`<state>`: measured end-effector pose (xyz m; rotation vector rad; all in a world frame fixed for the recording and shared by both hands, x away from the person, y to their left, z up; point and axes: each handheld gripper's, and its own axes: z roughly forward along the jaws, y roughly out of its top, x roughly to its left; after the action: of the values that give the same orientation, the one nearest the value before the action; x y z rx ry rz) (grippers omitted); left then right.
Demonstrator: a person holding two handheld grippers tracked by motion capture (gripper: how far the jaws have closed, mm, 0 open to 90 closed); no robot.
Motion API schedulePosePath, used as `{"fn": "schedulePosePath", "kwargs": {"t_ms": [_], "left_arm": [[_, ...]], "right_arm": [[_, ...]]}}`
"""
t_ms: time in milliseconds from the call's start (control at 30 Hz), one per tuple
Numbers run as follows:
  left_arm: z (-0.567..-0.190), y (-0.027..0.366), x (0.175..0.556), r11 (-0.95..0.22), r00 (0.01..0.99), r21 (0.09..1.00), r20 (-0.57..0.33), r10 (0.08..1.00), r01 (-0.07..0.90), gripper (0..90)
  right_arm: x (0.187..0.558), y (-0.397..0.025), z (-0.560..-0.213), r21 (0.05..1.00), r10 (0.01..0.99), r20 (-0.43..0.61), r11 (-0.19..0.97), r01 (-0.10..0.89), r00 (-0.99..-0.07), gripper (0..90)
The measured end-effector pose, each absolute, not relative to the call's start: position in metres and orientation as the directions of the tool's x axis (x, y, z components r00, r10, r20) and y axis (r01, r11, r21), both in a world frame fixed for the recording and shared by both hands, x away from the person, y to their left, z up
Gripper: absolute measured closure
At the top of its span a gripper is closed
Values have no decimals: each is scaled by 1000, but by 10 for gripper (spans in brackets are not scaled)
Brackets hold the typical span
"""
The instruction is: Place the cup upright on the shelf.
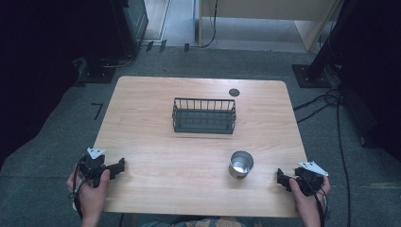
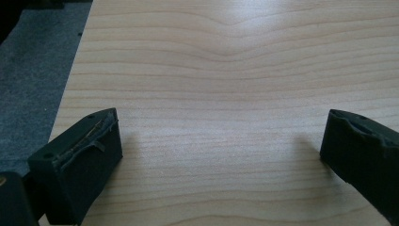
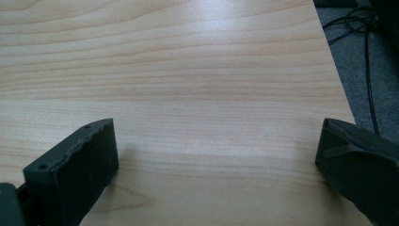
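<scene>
At the near left corner of the table point(image 1: 142, 94) the left gripper point(image 1: 118, 166) rests low over the wood, its jaws spread wide with bare wood between them in its own view; it grips nothing. Moving right, past the middle, a black wire basket point(image 1: 204, 116) stands toward the far side, apparently empty, with thin upright bars all round.

Nearer the person and right of centre stands a small metal cup point(image 1: 241, 164), upright, mouth open upward, well apart from the basket and closest to the right gripper point(image 1: 281, 180). I would judge the cup light and rigid, with a smooth, shiny wall that could slip between hard jaws; being light, it may also tip or skate if nudged from one side. The safest hold looks to be across the wall near the rim, or one jaw inside and one outside the lip.

The right gripper sits at the near right corner, jaws likewise wide apart and empty.

The tabletop is pale wood-grain laminate, flat and smooth. Around it lies grey carpet, with black stands and loose cables point(image 1: 331, 101) trailing at the right.
</scene>
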<state>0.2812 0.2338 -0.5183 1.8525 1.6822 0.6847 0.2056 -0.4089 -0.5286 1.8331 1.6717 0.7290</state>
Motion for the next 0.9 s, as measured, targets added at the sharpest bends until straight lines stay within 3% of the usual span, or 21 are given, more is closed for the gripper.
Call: {"fn": "schedulePosePath", "kwargs": {"t_ms": [467, 900], "left_arm": [[-518, 234, 281, -75, 92, 689, 12, 996, 721, 0], [-518, 234, 281, -74, 92, 689, 12, 996, 721, 0]], "right_arm": [[207, -403, -522, 710, 997, 66, -71, 701, 34, 0], [204, -381, -488, 770, 994, 104, -61, 635, -30, 0]]}}
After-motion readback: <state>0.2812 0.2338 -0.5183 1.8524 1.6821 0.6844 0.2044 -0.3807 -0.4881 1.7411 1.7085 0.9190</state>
